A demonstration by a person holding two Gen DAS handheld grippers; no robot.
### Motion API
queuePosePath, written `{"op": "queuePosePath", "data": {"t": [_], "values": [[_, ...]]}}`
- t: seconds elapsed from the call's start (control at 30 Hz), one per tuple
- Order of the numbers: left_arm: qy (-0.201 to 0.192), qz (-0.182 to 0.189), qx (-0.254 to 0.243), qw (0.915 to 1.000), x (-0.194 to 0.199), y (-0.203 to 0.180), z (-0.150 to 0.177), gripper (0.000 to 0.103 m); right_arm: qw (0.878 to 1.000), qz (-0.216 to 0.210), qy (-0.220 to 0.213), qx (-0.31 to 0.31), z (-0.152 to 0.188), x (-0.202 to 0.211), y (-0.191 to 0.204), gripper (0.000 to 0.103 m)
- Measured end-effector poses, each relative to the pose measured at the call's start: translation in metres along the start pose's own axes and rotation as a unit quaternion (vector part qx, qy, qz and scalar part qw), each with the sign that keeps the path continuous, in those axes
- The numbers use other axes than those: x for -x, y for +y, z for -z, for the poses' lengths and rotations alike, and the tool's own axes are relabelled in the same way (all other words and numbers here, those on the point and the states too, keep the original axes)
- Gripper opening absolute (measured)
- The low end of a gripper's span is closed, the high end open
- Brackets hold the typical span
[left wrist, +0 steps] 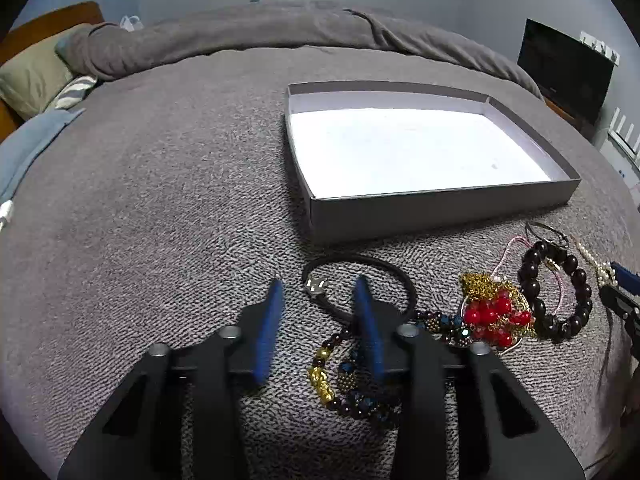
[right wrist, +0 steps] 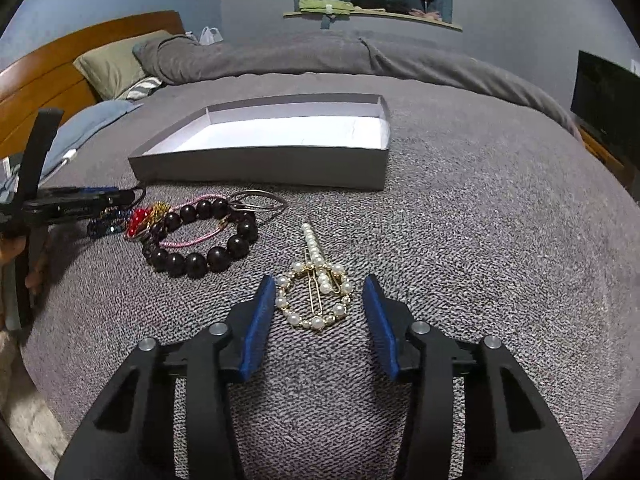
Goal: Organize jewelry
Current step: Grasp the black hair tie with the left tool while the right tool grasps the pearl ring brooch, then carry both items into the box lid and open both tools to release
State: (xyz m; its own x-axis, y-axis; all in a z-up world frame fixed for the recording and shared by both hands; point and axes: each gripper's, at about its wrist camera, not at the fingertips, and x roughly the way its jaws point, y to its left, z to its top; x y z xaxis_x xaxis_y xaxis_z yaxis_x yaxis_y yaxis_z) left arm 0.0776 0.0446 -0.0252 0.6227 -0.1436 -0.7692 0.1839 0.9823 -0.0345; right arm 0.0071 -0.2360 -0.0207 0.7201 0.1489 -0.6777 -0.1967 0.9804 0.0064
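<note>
Left wrist view. Grey knitted bedspread across the whole field; open grey cardboard box with white floor lying ahead and to the right, nothing inside. Pillows and wooden headboard far left, dark monitor far right. Jewelry heaped at lower right: black cord bracelet with silver charm, dark-and-gold bead bracelet, red bead cluster on gold chain, large dark-bead bracelet. Left gripper with blue pads spread but not wide – nothing pinched. Silver charm lying between the fingertips; right pad over the cord loop, contact not determinable. Bead bracelet lower down, between the fingers, partly hidden behind the right one.

Right wrist view. Same bedspread and box, box ahead and left of centre. Dark-bead bracelet with pink cord and thin metal bangle to the left; left gripper's black frame at the far left over the red cluster. Nothing blocking the near ground. Right gripper spread, pads clear of everything. Round pearl hair clip lying flat between the fingertips, just beside the left pad, apart from the right – long pearl bar clip overlapping it and running on ahead.
</note>
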Motion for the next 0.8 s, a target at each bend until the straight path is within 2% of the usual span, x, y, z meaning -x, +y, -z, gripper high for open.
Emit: {"op": "queuePosePath", "data": {"t": [0.2,0.53,0.8], "values": [[-0.004,0.003,-0.002,1.0,0.001,-0.001,0.0,0.009,1.0,0.001,-0.009,0.0,0.0,0.003,-0.001,0.04],[-0.057,0.008,0.001,0.9983,0.029,-0.005,-0.002,0.009,0.998,-0.007,-0.053,-0.015,-0.005,0.022,-0.007,0.04],[-0.085,0.021,-0.004,0.9961,0.053,-0.009,-0.008,0.009,0.997,0.0,-0.079,-0.014,-0.016,0.031,-0.006,0.04]]}}
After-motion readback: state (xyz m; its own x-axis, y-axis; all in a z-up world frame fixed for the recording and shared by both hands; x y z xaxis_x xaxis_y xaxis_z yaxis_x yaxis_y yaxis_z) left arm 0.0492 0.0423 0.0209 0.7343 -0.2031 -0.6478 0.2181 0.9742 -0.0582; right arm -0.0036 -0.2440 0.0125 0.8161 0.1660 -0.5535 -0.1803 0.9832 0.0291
